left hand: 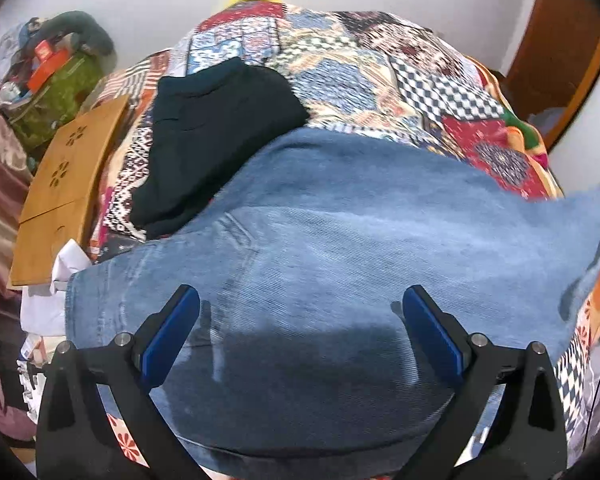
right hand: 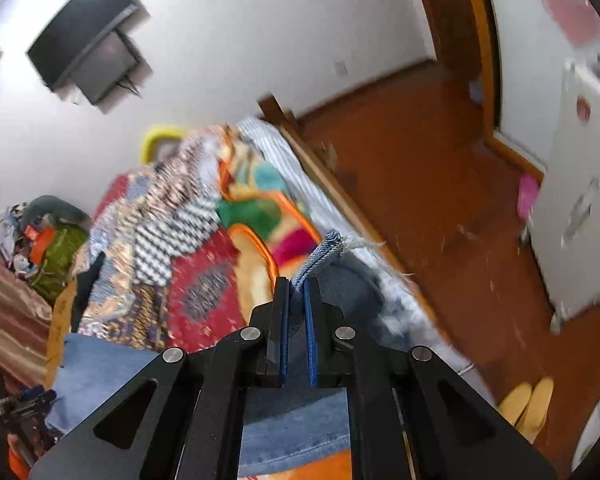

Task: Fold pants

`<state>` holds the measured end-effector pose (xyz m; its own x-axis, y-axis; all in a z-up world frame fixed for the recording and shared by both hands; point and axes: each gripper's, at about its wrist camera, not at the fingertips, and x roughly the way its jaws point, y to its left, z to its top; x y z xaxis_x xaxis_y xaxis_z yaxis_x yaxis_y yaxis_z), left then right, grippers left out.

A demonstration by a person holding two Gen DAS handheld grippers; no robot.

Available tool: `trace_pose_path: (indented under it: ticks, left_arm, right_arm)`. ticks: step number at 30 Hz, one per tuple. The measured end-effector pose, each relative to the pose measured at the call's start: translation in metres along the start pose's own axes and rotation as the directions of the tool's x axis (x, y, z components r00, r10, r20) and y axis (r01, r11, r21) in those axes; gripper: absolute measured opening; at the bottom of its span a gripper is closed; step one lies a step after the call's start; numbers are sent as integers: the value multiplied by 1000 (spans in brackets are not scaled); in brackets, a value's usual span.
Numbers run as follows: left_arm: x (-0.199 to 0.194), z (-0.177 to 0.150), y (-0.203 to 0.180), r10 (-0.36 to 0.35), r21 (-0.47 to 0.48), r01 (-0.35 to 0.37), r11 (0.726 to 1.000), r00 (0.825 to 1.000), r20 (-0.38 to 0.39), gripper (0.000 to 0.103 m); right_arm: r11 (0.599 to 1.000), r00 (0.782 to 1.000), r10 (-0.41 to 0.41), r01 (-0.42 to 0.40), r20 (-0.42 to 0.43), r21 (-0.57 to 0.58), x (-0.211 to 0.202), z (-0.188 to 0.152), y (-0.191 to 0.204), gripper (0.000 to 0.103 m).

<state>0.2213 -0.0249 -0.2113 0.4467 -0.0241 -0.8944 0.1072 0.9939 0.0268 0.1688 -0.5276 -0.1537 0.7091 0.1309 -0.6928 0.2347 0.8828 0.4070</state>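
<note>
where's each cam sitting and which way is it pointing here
Left wrist: on the left gripper, looking down its open fingers at the jeans spread on the patchwork quilt; only the gripper shows.
Right wrist: on the right gripper, raised and tilted, looking across the bed to the wall and wooden floor; its fingers pinch a frayed jeans hem.
Shared: the jeans, the quilt, the green bag.

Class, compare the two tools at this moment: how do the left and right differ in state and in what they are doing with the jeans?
The left tool is open over the jeans, gripping nothing. The right tool is shut on a frayed denim edge. The left looks down at the bed; the right looks out towards the floor. Both have blue pads.
</note>
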Motion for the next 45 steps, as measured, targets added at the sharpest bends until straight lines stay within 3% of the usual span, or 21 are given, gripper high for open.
trace_pose_path:
  ticks: [4, 8, 11, 14, 17, 19, 24, 25, 27, 30, 35, 40, 42, 45]
  left_arm:
    - [4, -10, -17, -8, 24, 9, 1000, 1000, -27, 103]
    - [6, -21, -28, -22, 30, 23, 999, 999, -33, 103]
    - [6, -23, -27, -36, 2, 36, 999, 999, -32, 103]
    - [6, -24, -23, -58, -22, 58, 998, 998, -38, 103]
    - [0, -23, -19, -50, -17, 50, 999, 999, -19, 103]
    - [-12, -20, -10, -5, -17, 6, 1000, 1000, 30, 103]
    - [-41, -10, 46, 75, -124, -58, 991, 988, 133, 103]
    - [-44, -9, 57, 89, -144, -69, 987, 986, 140, 103]
    - [-48, -7, 84, 123, -191, -93, 977, 981, 151, 103]
    - [-52, -6, 130, 160, -268, -114, 957, 974, 158, 103]
    - [-43, -11, 201, 219, -364, -157, 918, 967, 134, 103]
    - [-3, -26, 258, 216, -447, -180, 876, 976, 30, 102]
    - [16, -33, 269, 204, -460, -184, 868, 979, -8, 103]
    - [47, -42, 281, 139, -483, -155, 862, 988, -70, 102]
  right_arm:
    - [1000, 1000, -2, 2, 27, -16, -17, -12, -4, 6]
    - [997, 995, -74, 75, -74, 7, 9, -46, -29, 4]
    - [983, 974, -175, 181, -146, 25, 33, -74, -57, 3]
    - [975, 961, -168, 195, -222, 105, 44, -95, -82, 4]
    - [976, 966, -158, 184, -205, 117, 34, -94, -82, 7]
    - [985, 971, -145, 161, -191, 68, 24, -84, -69, 7]
    - [989, 981, -123, 109, -151, -102, 13, -59, -6, 10]
    - [987, 985, -107, 89, -139, -136, 13, -56, 10, 14]
    - [976, 991, -72, 48, -109, -212, 16, -50, 48, 36]
    - [944, 997, 7, -32, -77, -328, 21, -44, 107, 46]
    - [856, 984, 134, -173, -115, -486, 45, -51, 210, 62]
    - [739, 949, 221, -312, -223, -596, 83, -72, 304, 70]
    - [693, 936, 240, -351, -258, -630, 102, -85, 338, 78]
    - [641, 915, 251, -402, -316, -654, 130, -102, 376, 78]
